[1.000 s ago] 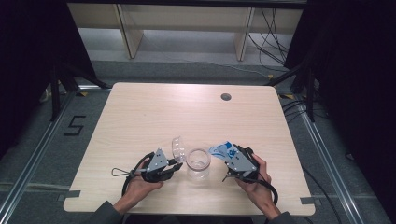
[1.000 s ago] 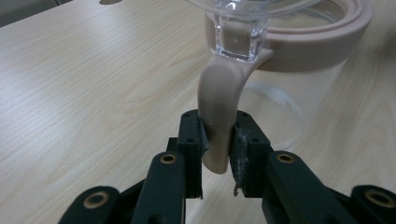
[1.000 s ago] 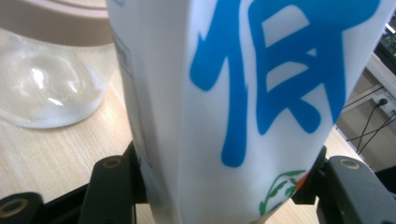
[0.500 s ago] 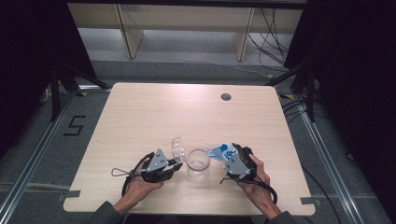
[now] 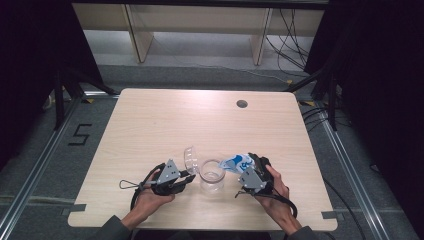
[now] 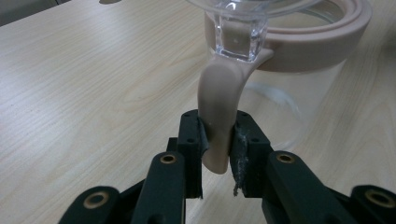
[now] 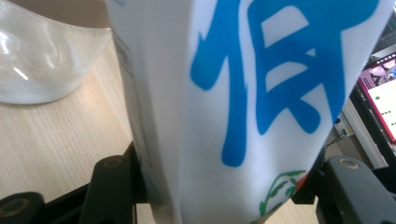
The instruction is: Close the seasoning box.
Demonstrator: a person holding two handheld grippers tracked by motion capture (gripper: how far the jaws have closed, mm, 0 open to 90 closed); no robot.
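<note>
Both hands rested low on the desk, flanking one jar. The left gripper's fingers pinched the jar's tab; the right gripper's fingers clasped one packet tilted over it.

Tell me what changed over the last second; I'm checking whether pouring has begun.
The white and blue packet in the right gripper tipped closer to the jar mouth. The left gripper stayed clamped on the jar's beige tab, the lid stayed open, and the jar did not move.
</note>
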